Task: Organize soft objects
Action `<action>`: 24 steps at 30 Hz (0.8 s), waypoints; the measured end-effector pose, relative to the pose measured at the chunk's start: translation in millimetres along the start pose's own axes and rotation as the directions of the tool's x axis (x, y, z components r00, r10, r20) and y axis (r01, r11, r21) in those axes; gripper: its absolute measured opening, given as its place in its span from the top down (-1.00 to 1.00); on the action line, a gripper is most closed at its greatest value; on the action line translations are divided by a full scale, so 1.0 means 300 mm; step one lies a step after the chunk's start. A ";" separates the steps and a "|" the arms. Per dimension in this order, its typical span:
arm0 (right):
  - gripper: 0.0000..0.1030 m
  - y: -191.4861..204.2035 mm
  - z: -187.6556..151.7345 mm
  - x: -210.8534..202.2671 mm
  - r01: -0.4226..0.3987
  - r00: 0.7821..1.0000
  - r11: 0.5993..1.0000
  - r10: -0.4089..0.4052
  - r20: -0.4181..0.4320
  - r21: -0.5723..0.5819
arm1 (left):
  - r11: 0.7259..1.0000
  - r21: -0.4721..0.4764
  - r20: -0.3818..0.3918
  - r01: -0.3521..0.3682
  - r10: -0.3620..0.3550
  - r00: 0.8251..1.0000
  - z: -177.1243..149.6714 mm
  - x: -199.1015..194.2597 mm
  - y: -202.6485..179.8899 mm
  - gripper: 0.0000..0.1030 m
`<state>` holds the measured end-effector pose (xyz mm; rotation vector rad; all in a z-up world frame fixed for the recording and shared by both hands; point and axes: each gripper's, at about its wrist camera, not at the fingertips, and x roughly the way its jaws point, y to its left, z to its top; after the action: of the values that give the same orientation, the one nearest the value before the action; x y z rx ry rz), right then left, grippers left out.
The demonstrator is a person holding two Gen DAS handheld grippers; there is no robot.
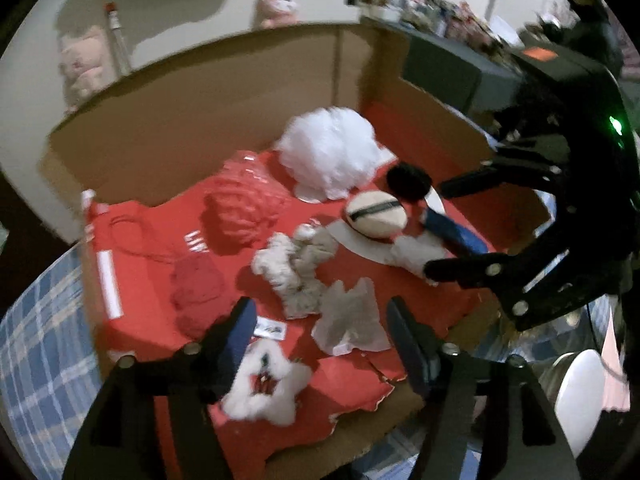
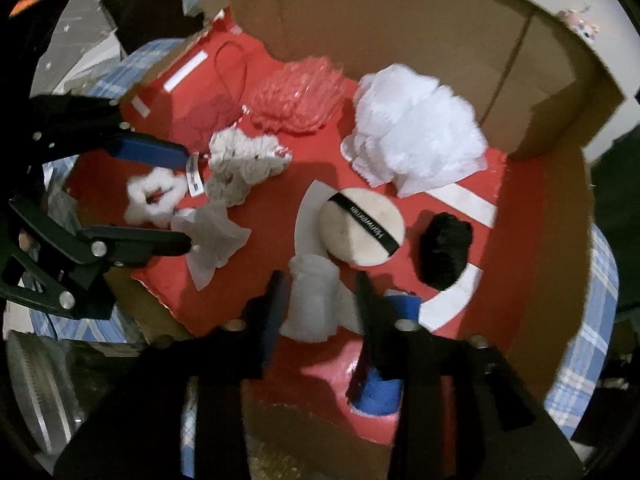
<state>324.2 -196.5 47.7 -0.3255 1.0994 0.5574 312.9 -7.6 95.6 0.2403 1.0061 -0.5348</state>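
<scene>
My left hand-held gripper (image 1: 320, 322) released, jaws apart above white fluffy star (image 1: 264, 384). My right hand-held gripper (image 2: 320, 296) released, straddling white soft wad (image 2: 312, 300) on red sheet (image 2: 280, 200) in cardboard box (image 2: 400, 20).

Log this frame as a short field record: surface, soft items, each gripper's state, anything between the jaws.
surface: red sheet inside an open cardboard box
soft items: white mesh pouf, round powder puff, black fluffy piece, pink mesh pouf, grey yarn scrunchie
left gripper: open, above a white fluffy star, not gripping it
right gripper: open, a white plush piece lies between the jaws, pads not pressing on it
</scene>
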 end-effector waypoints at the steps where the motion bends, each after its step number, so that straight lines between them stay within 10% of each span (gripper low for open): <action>1: -0.49 -0.001 -0.003 -0.020 0.020 1.000 1.000 -0.020 0.021 0.007 | 0.999 -0.029 0.018 -0.017 0.018 1.000 -0.007 -0.022 0.011 -0.44; 10: -0.49 -0.014 -0.060 -0.166 0.203 0.972 0.961 -0.221 0.080 0.187 | 0.967 -0.220 0.073 -0.130 0.149 0.986 -0.087 -0.106 0.057 -0.81; 24: -0.50 -0.015 -0.180 -0.155 0.186 0.968 0.905 -0.234 0.085 0.382 | 0.920 -0.351 0.039 -0.173 0.199 0.979 -0.181 -0.078 0.071 -0.81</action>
<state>270.9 -240.0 66.5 -0.0728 1.0048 0.1664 274.5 41.2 86.2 0.0000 0.9754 -0.1851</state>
